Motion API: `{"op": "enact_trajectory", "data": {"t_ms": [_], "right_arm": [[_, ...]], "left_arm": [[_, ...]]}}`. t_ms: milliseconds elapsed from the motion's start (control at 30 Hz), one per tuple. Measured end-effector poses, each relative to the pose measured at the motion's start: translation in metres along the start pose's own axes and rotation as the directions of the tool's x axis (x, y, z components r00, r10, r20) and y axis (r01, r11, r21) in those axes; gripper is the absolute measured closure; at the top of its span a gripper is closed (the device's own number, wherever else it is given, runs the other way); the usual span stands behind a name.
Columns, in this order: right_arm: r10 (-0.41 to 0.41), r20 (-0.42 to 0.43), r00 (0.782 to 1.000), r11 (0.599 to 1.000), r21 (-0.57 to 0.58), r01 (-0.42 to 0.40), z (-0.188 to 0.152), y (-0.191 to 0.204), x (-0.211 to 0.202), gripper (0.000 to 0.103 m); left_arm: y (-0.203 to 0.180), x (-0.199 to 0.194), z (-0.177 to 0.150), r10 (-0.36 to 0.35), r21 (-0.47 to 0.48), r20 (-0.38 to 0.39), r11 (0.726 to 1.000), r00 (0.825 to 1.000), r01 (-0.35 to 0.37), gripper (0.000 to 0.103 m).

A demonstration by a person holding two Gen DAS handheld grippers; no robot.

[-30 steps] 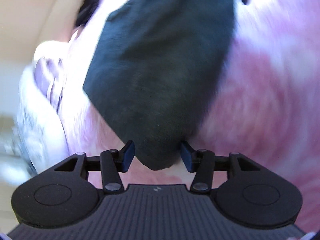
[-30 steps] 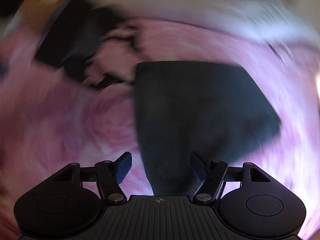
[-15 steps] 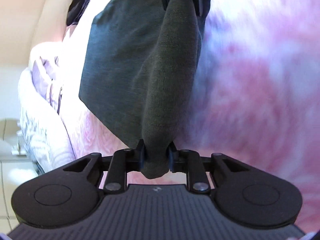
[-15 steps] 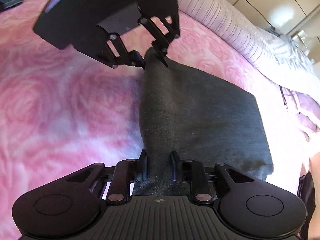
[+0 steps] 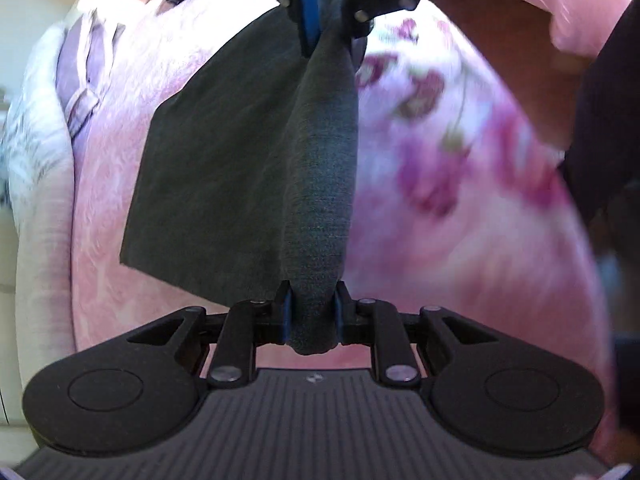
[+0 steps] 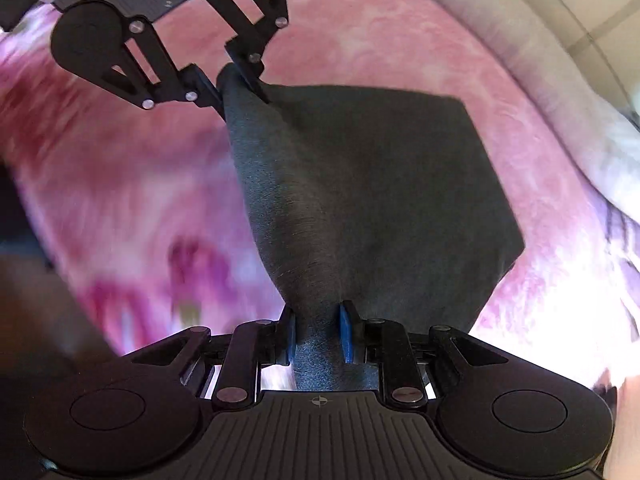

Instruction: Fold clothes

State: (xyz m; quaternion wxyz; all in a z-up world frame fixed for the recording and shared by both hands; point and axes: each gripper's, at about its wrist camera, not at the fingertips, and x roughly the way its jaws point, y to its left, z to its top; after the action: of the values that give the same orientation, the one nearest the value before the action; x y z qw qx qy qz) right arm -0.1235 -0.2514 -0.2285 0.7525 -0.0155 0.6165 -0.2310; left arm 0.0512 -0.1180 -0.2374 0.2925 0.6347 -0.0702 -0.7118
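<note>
A dark grey garment [image 5: 240, 152] hangs stretched between both grippers above a pink floral bedspread [image 5: 460, 208]. My left gripper [image 5: 310, 312] is shut on one bunched end of it. My right gripper [image 6: 318, 332] is shut on the other end [image 6: 360, 200]. In the left wrist view the right gripper [image 5: 328, 24] shows at the top, clamped on the cloth. In the right wrist view the left gripper [image 6: 236, 84] shows at the upper left, clamped on the cloth. The rest of the garment droops in a flat panel to one side.
The pink bedspread [image 6: 132, 200] covers the bed under the garment. A pale striped bedding roll [image 5: 44, 200] lies along the bed's edge, with lilac fabric [image 5: 78, 76] beside it. A dark object [image 5: 604, 112] is at the right edge.
Both grippers went from open around the garment's ends to shut on them, then lifted the garment off the bedspread, so it now hangs taut between them.
</note>
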Motion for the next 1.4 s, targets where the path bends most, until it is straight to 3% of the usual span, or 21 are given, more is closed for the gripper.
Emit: {"op": "enact_trajectory", "data": {"t_ms": [167, 333, 567, 867, 1133, 1400], "right_arm": [[0.060, 0.051, 0.997, 0.989, -0.140, -0.052, -0.041, -0.012, 0.001, 0.082], [0.076, 0.087, 0.993, 0.982, -0.182, -0.059, -0.051, -0.010, 0.013, 0.082], [0.030, 0.127, 0.991, 0.989, -0.145, -0.011, -0.064, 0.002, 0.023, 0.082], [-0.057, 0.143, 0.988, 0.983, -0.163, 0.081, -0.067, 0.019, 0.026, 0.082], [-0.140, 0.161, 0.977, 0.966, -0.193, 0.170, -0.070, 0.034, 0.034, 0.082], [-0.265, 0.228, 0.937, 0.930, -0.197, 0.311, -0.084, 0.057, 0.044, 0.082]], "left_arm": [[-0.021, 0.006, 0.039, 0.029, -0.063, -0.079, 0.997, 0.996, -0.034, 0.087], [-0.023, 0.010, 0.037, 0.055, -0.066, -0.104, 0.996, 0.993, -0.063, 0.087], [-0.036, 0.018, 0.027, 0.091, -0.069, -0.032, 0.993, 0.995, -0.093, 0.087], [-0.054, 0.017, 0.016, 0.193, -0.082, 0.044, 0.979, 0.980, -0.189, 0.087], [-0.076, 0.021, 0.010, 0.299, -0.080, 0.090, 0.953, 0.950, -0.292, 0.087], [-0.104, 0.031, 0.006, 0.434, -0.081, 0.127, 0.900, 0.892, -0.427, 0.086]]}}
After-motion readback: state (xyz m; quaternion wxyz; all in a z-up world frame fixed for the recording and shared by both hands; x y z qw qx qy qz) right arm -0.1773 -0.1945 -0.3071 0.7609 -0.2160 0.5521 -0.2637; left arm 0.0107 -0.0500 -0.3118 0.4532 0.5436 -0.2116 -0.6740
